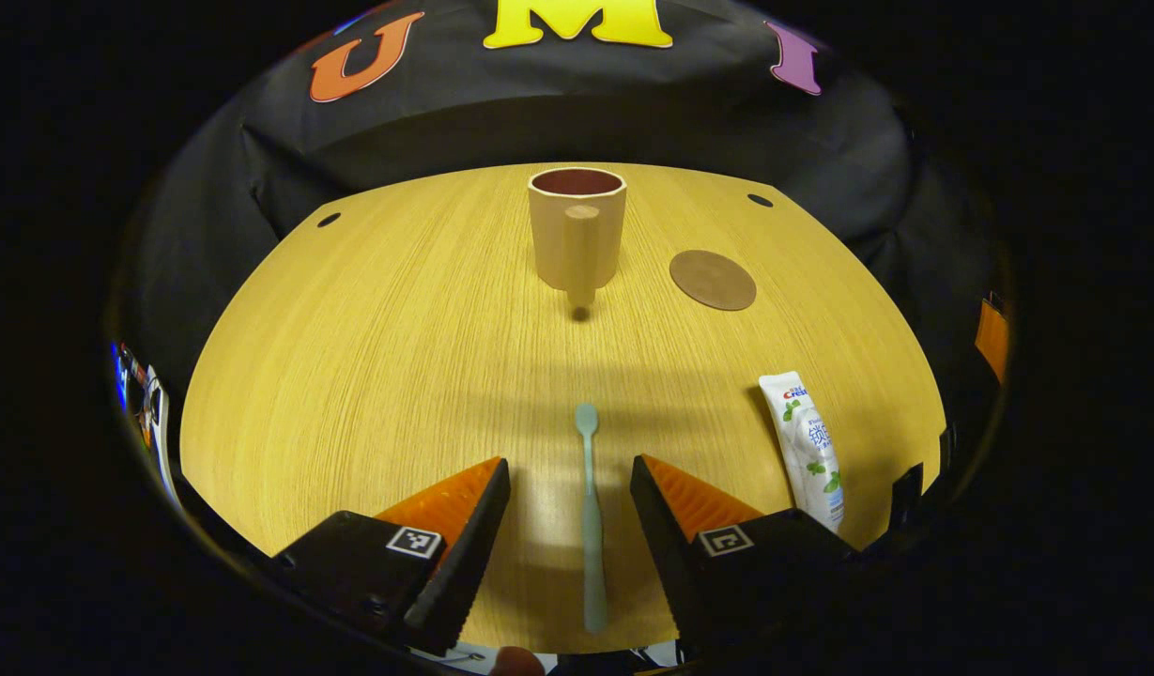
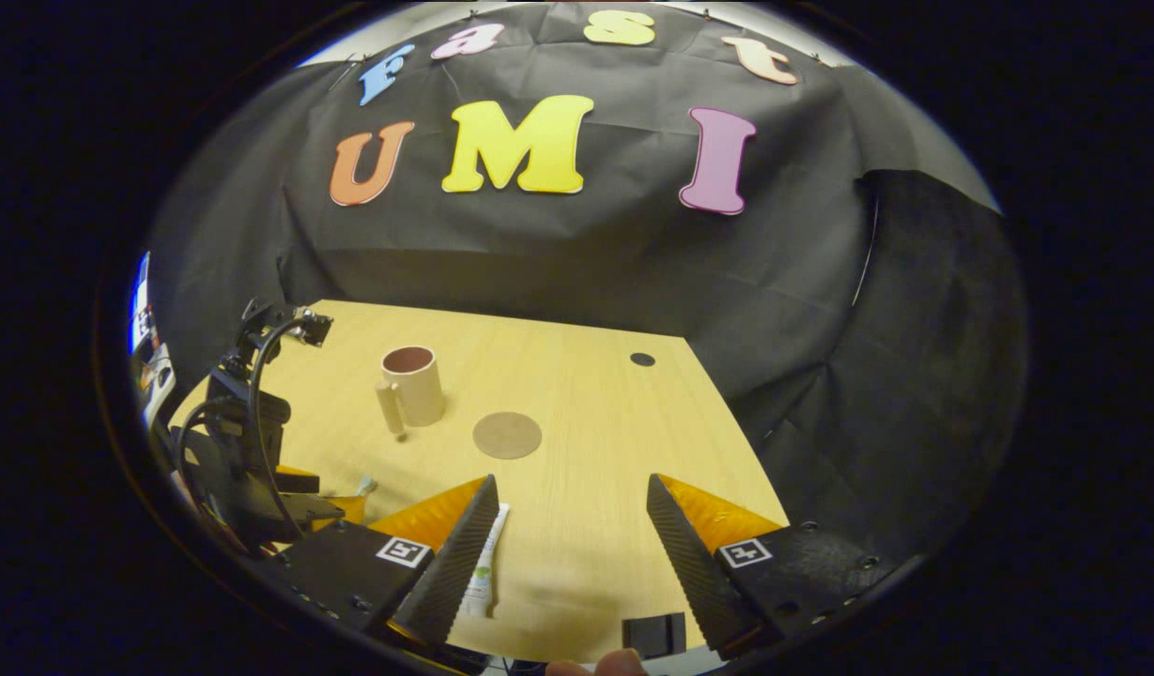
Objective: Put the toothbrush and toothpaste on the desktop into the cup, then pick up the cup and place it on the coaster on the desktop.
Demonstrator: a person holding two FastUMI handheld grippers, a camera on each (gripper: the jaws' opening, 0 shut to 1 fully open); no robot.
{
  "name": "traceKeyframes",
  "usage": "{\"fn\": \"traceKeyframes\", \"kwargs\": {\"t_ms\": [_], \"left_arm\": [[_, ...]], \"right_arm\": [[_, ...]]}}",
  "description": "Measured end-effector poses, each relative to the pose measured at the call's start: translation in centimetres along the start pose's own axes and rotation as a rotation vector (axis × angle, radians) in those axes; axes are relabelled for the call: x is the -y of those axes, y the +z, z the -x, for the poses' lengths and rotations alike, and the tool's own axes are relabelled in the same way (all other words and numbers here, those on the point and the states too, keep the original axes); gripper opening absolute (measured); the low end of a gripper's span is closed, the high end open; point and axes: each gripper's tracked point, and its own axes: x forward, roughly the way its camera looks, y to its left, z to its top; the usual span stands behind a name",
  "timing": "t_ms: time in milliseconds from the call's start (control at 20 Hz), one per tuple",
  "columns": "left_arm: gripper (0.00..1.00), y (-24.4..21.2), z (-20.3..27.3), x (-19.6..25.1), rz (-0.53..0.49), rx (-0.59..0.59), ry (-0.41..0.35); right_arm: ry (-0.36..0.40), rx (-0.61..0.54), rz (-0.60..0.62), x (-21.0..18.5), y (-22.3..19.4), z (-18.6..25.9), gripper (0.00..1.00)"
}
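Left tongs (image 1: 570, 488) are standing wide, one finger on each side of the toothbrush (image 1: 591, 526), which is lying flat on the tabletop (image 1: 370, 357) with its head pointing toward the cup (image 1: 577, 230). No finger is touching the brush. Right tongs (image 2: 569, 512) are also spread wide and holding nothing, hovering above the near edge of the tabletop; the toothpaste (image 2: 483, 568) is lying just beside their left finger, partly hidden by it. In the left gripper view the toothpaste (image 1: 807, 451) is lying flat, well to the right of the brush.

Cup is standing upright toward the far side, handle facing the left tongs, inside looking empty as far as I can see. Coaster (image 1: 713, 280) is lying bare just beside the cup, not touching it.

Judgement: step in hand looks like the brush pickup by the left tongs.

Notes for doing it well:
- Brush is thin and lying flat, so the fingertips are needing to come right down to the wood before closing; closing high risks missing it.
- Handle is already running along the centreline between the fingers; keeping that alignment avoids it twisting on closure.
- Gripping nearer the middle of the handle should limit drooping.
- For insertion, tipping the brush upright over the rim and releasing low should avoid knocking the cup.
- Right tongs are needing a small shift to their left to straddle the toothpaste.
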Motion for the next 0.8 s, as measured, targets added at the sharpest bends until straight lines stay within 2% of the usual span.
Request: {"fn": "traceKeyframes", "kwargs": {"t_ms": [50,150,200,300,350,400,450,500,550,650,700,750,800], "left_arm": [[0.76,-0.3,-0.1,0.1,0.007,-0.012,-0.004],[0.7,-0.9,-0.6,0.2,0.017,-0.037,-0.005],[0.74,-1.1,-0.8,0.2,0.018,-0.049,-0.001],[0.65,-1.6,-1.2,0.2,0.022,-0.07,0.003],[0.69,-1.5,-1.2,0.2,0.021,-0.067,0.006],[0.68,-1.5,-1.4,0.3,0.019,-0.068,0.004],[0.6,-1.5,-1.3,0.3,0.019,-0.073,0.009],[0.58,-1.4,-1.4,0.2,0.024,-0.072,0.014],[0.61,-1.4,-1.3,0.3,0.032,-0.074,0.018],[0.37,-1.3,-1.4,0.1,0.042,-0.079,0.03],[0.32,-1.2,-1.4,0.0,0.046,-0.078,0.037],[0.21,-1.3,-1.4,-0.1,0.045,-0.079,0.041],[0.18,-1.2,-1.5,-0.1,0.045,-0.081,0.042]], "right_arm": [[-0.003,-0.002,-0.002,0.0,-0.1,0.1,0.93],[-0.007,-0.006,-0.012,-0.1,0.0,0.2,0.95],[-0.009,-0.006,-0.014,-0.1,-0.1,0.3,0.95],[-0.01,-0.005,-0.009,-0.3,-0.1,0.3,0.95],[-0.01,-0.005,-0.007,-0.2,0.0,0.3,0.95],[-0.011,-0.006,-0.006,-0.2,0.0,0.3,0.95],[-0.013,-0.006,-0.007,-0.2,0.1,0.3,0.95],[-0.013,-0.008,-0.007,-0.2,-0.1,0.4,0.95],[-0.015,-0.012,-0.004,-0.2,-0.1,0.4,0.95],[-0.016,-0.019,0.003,-0.1,-0.2,0.5,0.95],[-0.015,-0.019,0.005,-0.1,-0.3,0.5,0.95],[-0.015,-0.019,0.006,-0.2,-0.2,0.5,0.95],[-0.013,-0.02,0.006,-0.2,-0.2,0.3,0.95]]}}
